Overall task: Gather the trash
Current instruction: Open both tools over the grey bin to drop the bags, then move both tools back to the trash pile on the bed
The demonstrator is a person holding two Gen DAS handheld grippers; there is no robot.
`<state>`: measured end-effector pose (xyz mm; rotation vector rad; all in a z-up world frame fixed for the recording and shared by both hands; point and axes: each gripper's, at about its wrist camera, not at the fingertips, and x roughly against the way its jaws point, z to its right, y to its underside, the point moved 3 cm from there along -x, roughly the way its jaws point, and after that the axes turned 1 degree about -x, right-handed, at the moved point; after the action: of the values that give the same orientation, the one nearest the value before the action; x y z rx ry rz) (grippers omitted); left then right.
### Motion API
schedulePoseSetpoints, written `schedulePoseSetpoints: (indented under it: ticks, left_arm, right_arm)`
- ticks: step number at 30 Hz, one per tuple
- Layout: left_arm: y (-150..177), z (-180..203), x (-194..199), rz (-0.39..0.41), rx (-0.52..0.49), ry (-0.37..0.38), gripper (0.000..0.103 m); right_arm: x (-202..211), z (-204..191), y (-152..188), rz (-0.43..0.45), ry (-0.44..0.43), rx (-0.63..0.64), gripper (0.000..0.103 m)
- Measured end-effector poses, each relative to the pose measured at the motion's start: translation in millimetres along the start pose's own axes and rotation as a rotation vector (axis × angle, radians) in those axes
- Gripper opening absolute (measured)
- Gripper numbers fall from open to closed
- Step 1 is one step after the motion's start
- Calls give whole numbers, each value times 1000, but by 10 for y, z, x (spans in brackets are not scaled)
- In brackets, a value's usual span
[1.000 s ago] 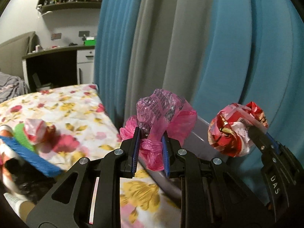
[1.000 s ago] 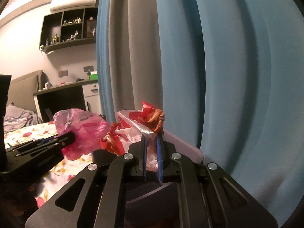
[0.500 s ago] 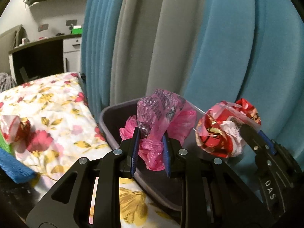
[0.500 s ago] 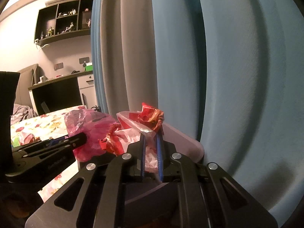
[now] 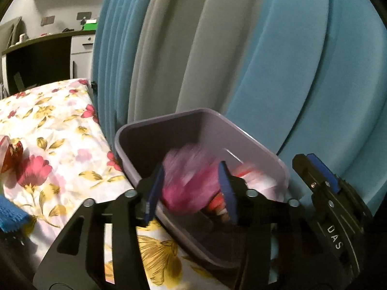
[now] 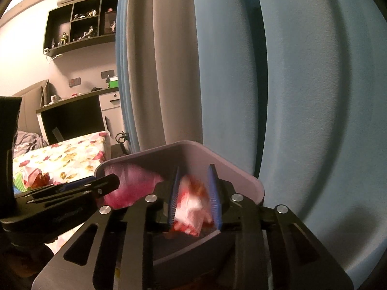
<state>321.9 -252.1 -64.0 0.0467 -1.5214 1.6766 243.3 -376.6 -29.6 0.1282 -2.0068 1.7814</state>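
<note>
A purple plastic bin (image 5: 169, 118) stands at the edge of the floral bed, against the curtains. My left gripper (image 5: 191, 193) hangs over it with jaws opening; the pink plastic bag (image 5: 188, 178) is a blur between the pads, loose and dropping into the bin. My right gripper (image 6: 194, 195) is over the same bin (image 6: 241, 171), jaws opening too, with the crumpled red-and-white wrapper (image 6: 193, 200) blurred between its blue pads and no longer pinched. In the right wrist view the pink bag (image 6: 130, 183) and the left gripper (image 6: 108, 183) sit just to the left.
Blue and grey curtains (image 5: 241, 60) hang right behind the bin. The floral bedsheet (image 5: 60, 133) stretches left, carrying another crumpled red-and-white wrapper (image 5: 9, 152) and a blue cloth (image 5: 9, 215). A desk and shelves (image 6: 79, 24) stand at the far wall.
Both grippers held their trash pinched over the bin; now both sets of jaws have spread and the pink bag and the wrapper are falling. The left gripper came forward and down over the bin.
</note>
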Motion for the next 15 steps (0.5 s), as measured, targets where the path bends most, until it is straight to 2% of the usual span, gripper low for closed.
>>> schedulePoseSetpoints:
  ticks: [1, 2, 4, 8, 13, 15]
  left_arm:
    - [0, -29, 27, 8, 13, -5, 63]
    - [-2, -56, 62, 19, 27, -8, 67]
    - [-9, -100, 136, 39, 43, -32, 79]
    - [-20, -187, 347, 75, 50, -118, 87]
    - [52, -270, 665, 110, 64, -196, 95]
    - [103, -290, 788, 119, 60, -226, 95]
  right_arm:
    - [9, 4, 1, 0, 0, -2, 30]
    - [23, 7, -2, 0, -2, -6, 31]
    - [42, 26, 5, 0, -2, -10, 39]
    - [117, 47, -4, 6, -8, -24, 52]
    - [289, 34, -10, 20, -20, -32, 76]
    - [361, -2, -5, 18, -26, -27, 79]
